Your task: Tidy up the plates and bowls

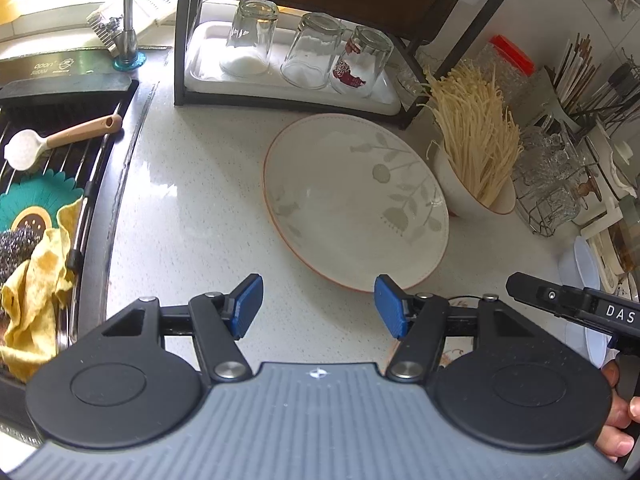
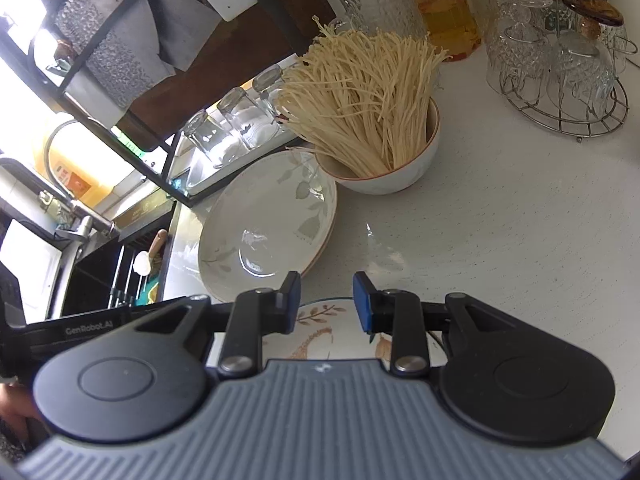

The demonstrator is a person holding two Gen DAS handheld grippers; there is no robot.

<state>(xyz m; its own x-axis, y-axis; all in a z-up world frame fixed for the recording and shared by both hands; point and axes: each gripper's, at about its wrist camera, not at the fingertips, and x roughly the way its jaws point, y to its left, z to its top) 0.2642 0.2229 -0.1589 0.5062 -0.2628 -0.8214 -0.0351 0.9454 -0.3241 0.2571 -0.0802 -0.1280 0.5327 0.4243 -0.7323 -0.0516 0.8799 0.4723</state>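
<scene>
A large white plate with grey leaf print and an orange rim (image 1: 352,204) lies on the white counter; it also shows in the right wrist view (image 2: 268,224). To its right stands a white bowl (image 1: 468,192) full of pale noodles, also in the right wrist view (image 2: 384,172). My left gripper (image 1: 318,306) is open and empty, just short of the plate's near edge. My right gripper (image 2: 326,304) is open over a smaller plate with brown leaf print (image 2: 316,334), mostly hidden under it. Part of the right gripper (image 1: 572,304) shows at the right of the left wrist view.
A dark rack with a white tray holds three upturned glasses (image 1: 308,52). The sink (image 1: 44,184) at left holds a white spoon, a yellow cloth and a scourer. A wire stand of glass cups (image 2: 560,76) and a jar (image 2: 444,12) stand at back right.
</scene>
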